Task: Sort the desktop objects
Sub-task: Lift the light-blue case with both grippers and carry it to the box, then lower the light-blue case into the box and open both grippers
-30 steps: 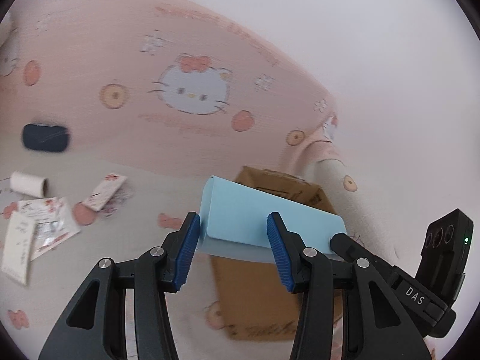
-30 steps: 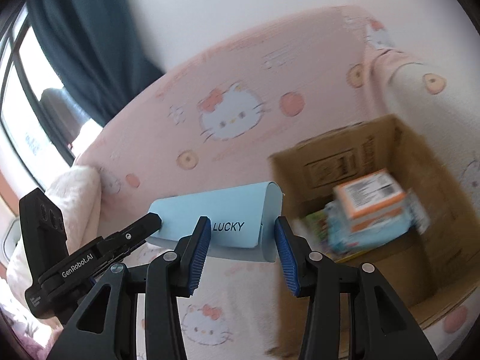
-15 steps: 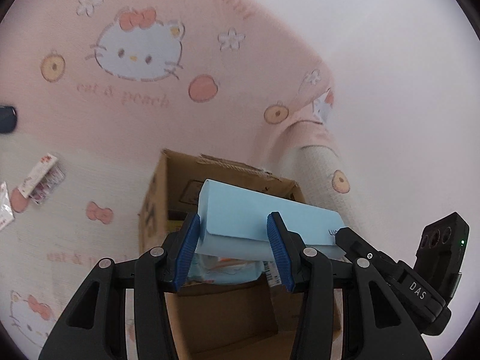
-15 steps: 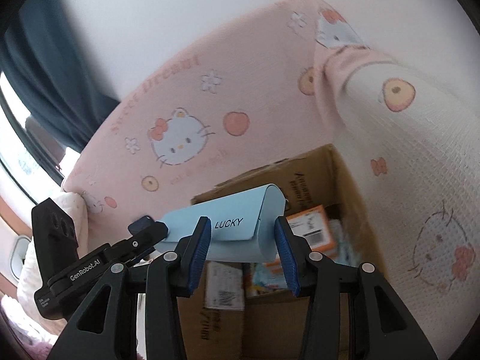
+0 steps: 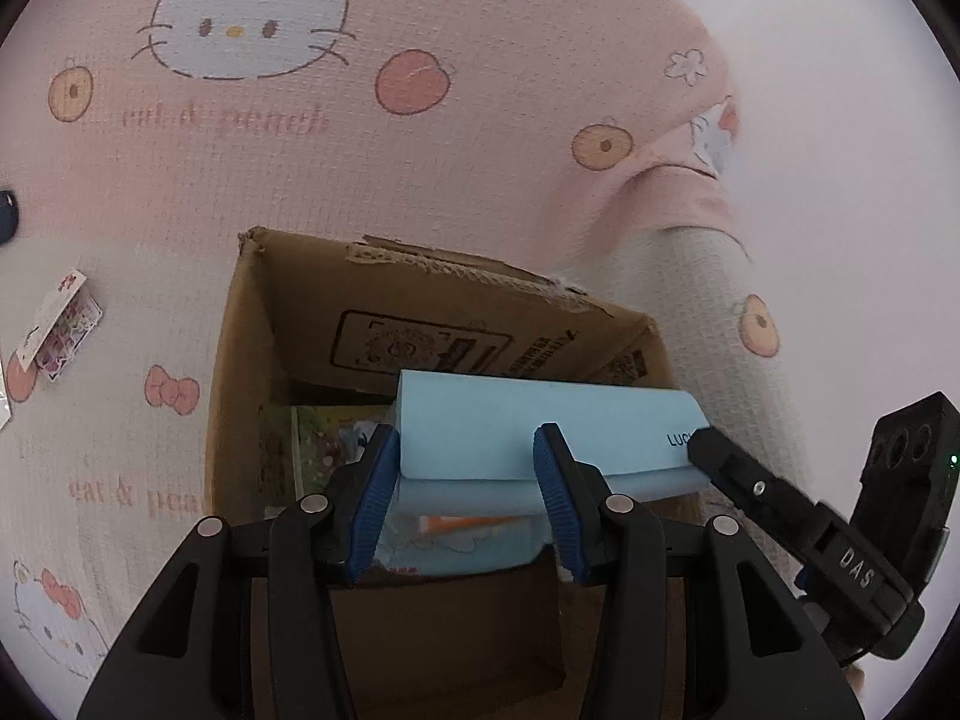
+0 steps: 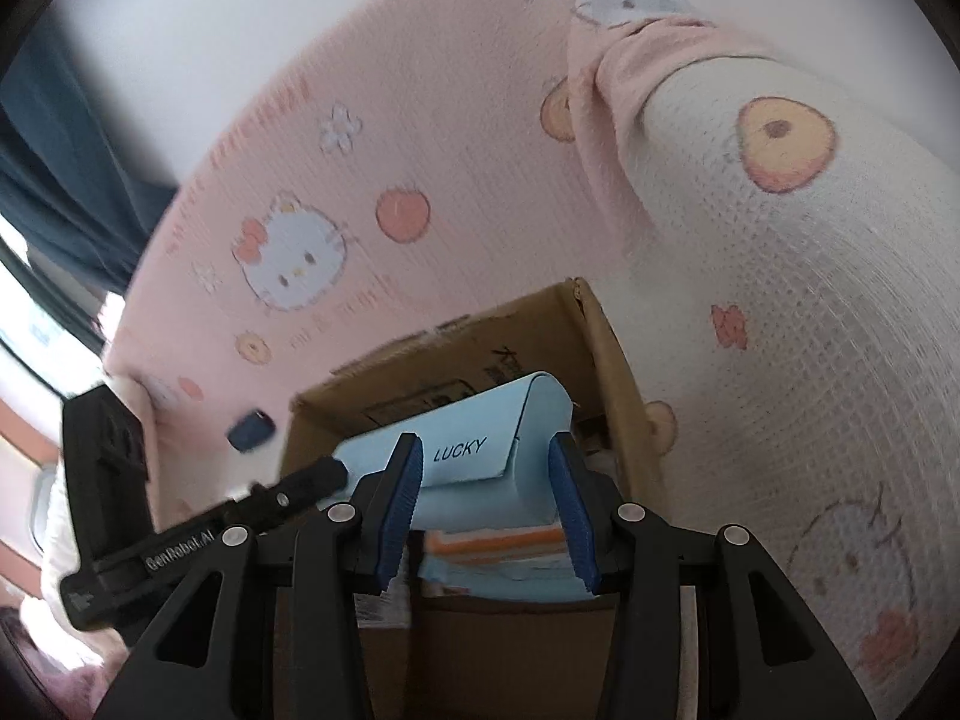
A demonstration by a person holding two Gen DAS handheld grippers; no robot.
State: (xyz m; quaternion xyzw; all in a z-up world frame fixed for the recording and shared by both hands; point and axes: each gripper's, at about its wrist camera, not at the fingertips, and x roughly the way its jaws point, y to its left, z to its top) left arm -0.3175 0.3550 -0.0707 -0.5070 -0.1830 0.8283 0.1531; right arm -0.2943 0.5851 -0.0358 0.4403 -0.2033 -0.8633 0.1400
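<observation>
Clamping light blue case [image 6: 480, 456] marked "LUCKY" between blue pads of right gripper [image 6: 483, 501], lower centre of frame. Gripping same case's far end with left gripper [image 6: 312, 480], reaching in from lower left. Hanging over open cardboard box [image 6: 606, 354] at centre; orange-and-blue packets [image 6: 498, 546] lying inside beneath case. Spreading pink cartoon-cat blanket [image 6: 372, 180] across upper frame. Lying left of box: small dark blue object [image 6: 251, 429], blurred.

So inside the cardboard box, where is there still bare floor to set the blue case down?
Bare brown floor shows along the near side of the cardboard box. The far half is crowded: printed packets and an orange-and-blue pack sit under the blue case.
</observation>
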